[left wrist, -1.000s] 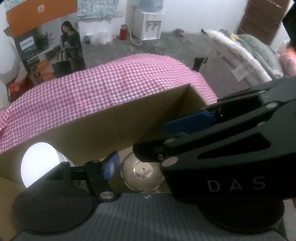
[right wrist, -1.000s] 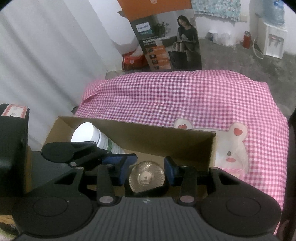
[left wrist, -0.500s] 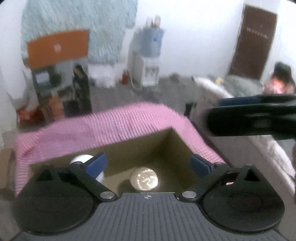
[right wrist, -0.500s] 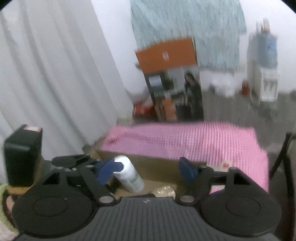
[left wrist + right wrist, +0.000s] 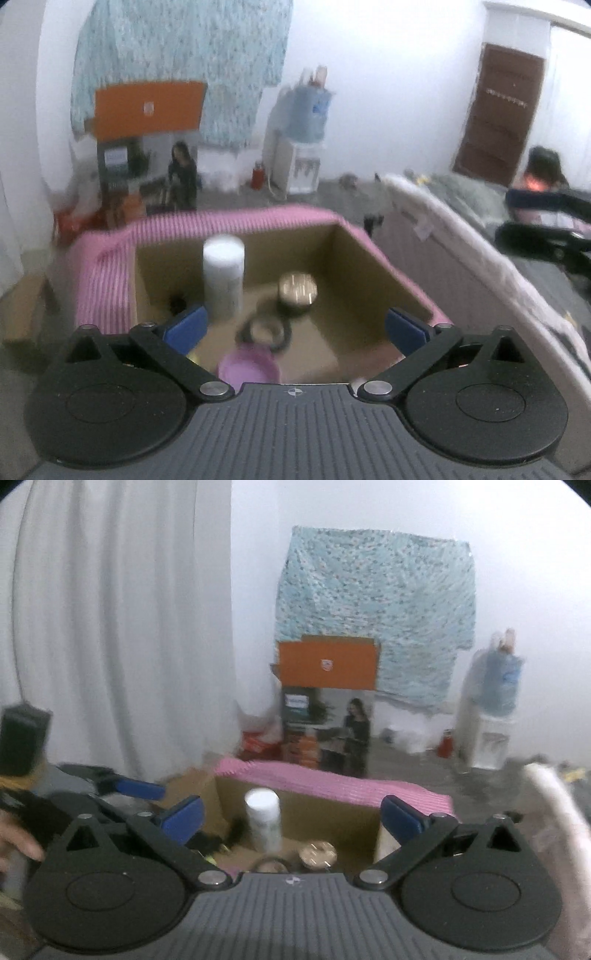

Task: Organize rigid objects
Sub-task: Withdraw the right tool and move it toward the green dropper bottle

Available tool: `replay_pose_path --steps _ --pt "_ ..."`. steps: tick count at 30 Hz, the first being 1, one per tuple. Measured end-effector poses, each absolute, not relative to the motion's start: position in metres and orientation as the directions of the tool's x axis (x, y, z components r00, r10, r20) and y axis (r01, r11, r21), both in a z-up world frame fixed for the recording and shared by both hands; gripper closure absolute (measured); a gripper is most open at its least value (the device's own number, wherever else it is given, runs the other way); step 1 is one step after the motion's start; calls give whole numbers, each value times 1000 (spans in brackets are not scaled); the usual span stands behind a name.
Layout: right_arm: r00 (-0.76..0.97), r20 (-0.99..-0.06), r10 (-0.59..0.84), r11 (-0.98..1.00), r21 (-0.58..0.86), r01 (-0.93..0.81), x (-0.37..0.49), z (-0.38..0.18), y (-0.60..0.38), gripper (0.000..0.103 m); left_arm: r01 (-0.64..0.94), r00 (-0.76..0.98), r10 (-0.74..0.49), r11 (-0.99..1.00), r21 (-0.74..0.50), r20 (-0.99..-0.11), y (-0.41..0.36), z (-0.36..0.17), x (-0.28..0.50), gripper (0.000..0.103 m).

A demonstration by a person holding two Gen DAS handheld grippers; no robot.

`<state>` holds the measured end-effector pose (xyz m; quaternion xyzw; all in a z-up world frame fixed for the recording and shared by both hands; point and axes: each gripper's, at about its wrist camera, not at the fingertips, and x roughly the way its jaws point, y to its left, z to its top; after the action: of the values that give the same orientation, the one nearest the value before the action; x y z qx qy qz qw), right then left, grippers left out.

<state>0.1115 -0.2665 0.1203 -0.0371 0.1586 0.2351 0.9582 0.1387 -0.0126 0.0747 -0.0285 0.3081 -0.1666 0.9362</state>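
Brown cardboard makes the box (image 5: pixel 369 266) in the middle of the left wrist view, and it sits on a pink checked cloth (image 5: pixel 99 280). Inside it, going left to right, a white bottle (image 5: pixel 223 277) stands upright. Low down near the frame's middle are a dark ring (image 5: pixel 265 329) and a pink lid (image 5: pixel 246 368). A shiny round tin (image 5: pixel 297 291) lies right of the bottle, apart from it. The left gripper (image 5: pixel 294 326) is above the box with its blue fingers (image 5: pixel 184 328) wide apart, holding nothing.

In the right wrist view the box (image 5: pixel 325 812) is low in the middle, with the bottle (image 5: pixel 263 823) and tin (image 5: pixel 317 853) inside. The right gripper (image 5: pixel 291 814) is also spread wide and holds nothing. Both pictures are blurry.
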Motion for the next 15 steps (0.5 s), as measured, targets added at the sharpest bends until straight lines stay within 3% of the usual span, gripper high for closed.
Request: replay_pose_path --steps 4,7,12,15 --pt "883 -344 320 920 -110 -376 89 103 -243 0 286 733 -328 943 -168 -595 -2 54 118 0" --pt "869 -349 350 900 -132 -415 77 90 -237 0 255 739 -306 952 -171 -600 5 40 108 0" --pt "809 -348 474 864 7 -503 70 67 -240 0 267 717 -383 922 -279 -582 15 20 95 0" --pt "769 -357 531 845 153 -513 72 47 -242 0 282 712 -384 923 -261 -588 11 7 96 0"
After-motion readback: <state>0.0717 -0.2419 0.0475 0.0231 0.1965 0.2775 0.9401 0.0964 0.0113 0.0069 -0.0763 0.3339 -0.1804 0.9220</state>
